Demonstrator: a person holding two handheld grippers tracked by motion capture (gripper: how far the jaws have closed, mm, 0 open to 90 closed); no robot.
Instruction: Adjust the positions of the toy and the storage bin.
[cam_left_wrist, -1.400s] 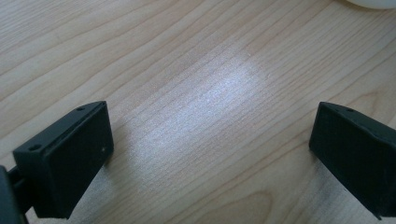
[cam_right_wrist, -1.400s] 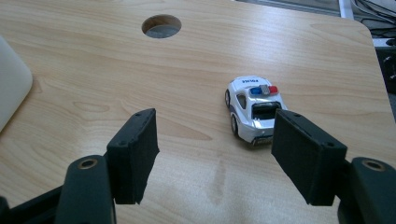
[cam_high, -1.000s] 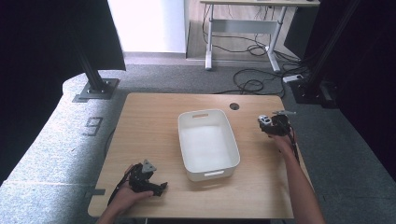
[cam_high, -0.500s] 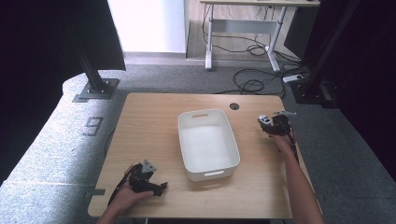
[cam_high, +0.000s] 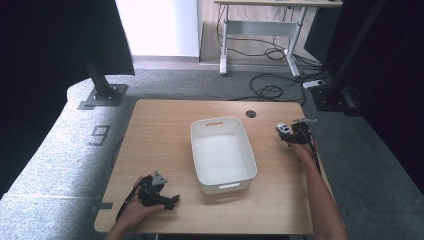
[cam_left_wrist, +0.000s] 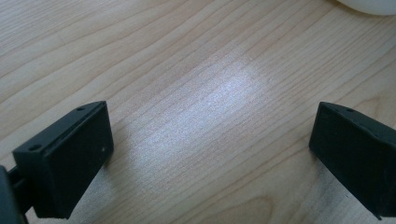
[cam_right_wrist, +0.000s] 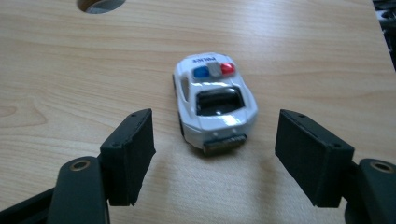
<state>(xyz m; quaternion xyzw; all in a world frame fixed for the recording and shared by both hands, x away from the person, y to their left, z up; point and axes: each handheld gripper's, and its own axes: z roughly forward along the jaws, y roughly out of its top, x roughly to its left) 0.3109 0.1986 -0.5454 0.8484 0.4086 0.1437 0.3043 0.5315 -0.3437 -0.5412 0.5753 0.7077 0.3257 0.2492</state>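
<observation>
Over at the tabletop's right edge, the right hand (cam_high: 299, 149) reaches forward along a straight forearm, holding the right gripper (cam_right_wrist: 212, 154) low and level behind a toy police car (cam_right_wrist: 214, 100). Its jaws have just been opening and stand wide apart, the car's rear end just ahead of them, touching neither pad. The car sits on its wheels near the far right corner, close to a round cable hole (cam_right_wrist: 100, 4).

Near the front left corner the left hand (cam_high: 136, 212) rests with the left gripper (cam_left_wrist: 212, 154) low over bare wood, jaws apart and empty. A white plastic bin (cam_high: 223, 154) stands mid-table. Grey carpet, cables and a desk frame lie beyond. Lettering on the car's roof is too small to read.
</observation>
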